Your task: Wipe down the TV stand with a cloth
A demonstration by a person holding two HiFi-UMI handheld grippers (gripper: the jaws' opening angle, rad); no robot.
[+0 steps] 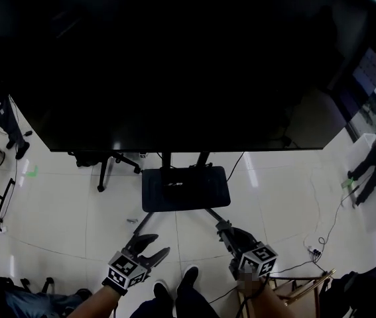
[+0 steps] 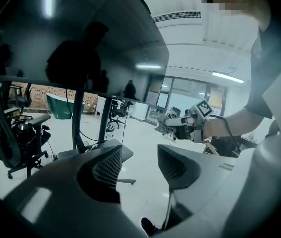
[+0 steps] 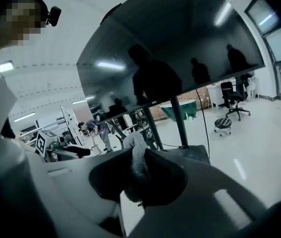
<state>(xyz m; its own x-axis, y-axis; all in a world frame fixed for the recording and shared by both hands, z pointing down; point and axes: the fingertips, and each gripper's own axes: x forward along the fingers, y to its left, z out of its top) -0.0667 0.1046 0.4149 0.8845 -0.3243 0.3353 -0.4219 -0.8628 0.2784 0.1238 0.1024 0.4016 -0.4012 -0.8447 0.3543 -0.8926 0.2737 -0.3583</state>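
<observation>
The large dark TV (image 1: pixel 174 58) hangs on a black stand whose flat shelf (image 1: pixel 185 187) sits below the screen, over angled legs. My left gripper (image 1: pixel 152 246) is below and left of the shelf, open and empty; in its own view the jaws (image 2: pixel 139 165) stand apart over bare floor. My right gripper (image 1: pixel 227 234) is below and right of the shelf, near a stand leg. It is shut on a grey cloth (image 3: pixel 136 158) that sticks up between the jaws. Neither gripper touches the stand. The stand's posts (image 3: pixel 179 120) and shelf (image 3: pixel 196 152) show beyond the cloth.
White tiled floor (image 1: pixel 55 211) with a cable and a power strip (image 1: pixel 315 249) at the right. A wooden chair (image 1: pixel 300 287) stands beside my right arm. An office chair base (image 1: pixel 108 161) sits left of the stand. My shoes (image 1: pixel 174 287) are below. People stand at both edges.
</observation>
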